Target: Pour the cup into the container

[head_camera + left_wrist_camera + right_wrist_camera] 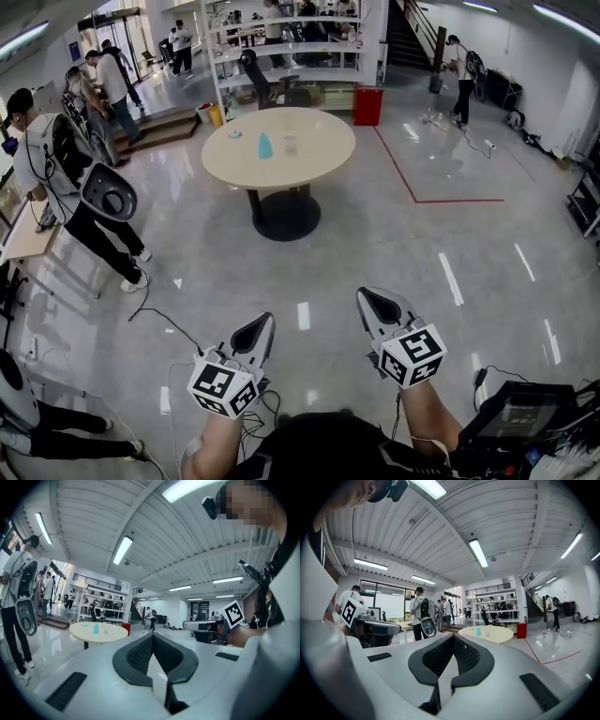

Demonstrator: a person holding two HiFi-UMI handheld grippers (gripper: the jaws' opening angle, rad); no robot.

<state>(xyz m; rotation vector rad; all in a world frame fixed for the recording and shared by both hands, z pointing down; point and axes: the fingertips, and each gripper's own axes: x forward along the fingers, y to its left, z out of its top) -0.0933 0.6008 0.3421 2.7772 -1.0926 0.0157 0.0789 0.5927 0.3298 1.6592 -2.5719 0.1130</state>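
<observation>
- Far across the glossy grey floor, a small clear cup stands on a round cream worktop with a black pedestal foot. The cup is upright, its long axis vertical, and its mouth faces up as far as can be told.
- Just left of the cup, close but apart from it, a pale blue bottle-shaped container also stands upright and narrows toward its top.
- The cup is nearly see-through and tiny in every view, so whether it holds anything cannot be made out. A small teal item nearer the worktop's left edge is too small to identify.
- On the near side, the left hand-held gripper and the right hand-held gripper are held side by side above the floor. They do not touch each other and are well apart from the worktop. Both point roughly level toward it, with their marker cubes turned up to the head camera.
- Each gripper's own view shows its two dark ribbed pads pressed together with nothing between them.
- Both forearms rise from the lower edge of the head view and are cut off there.
- A red bin stands beyond the worktop, and several people stand at the far left.
</observation>
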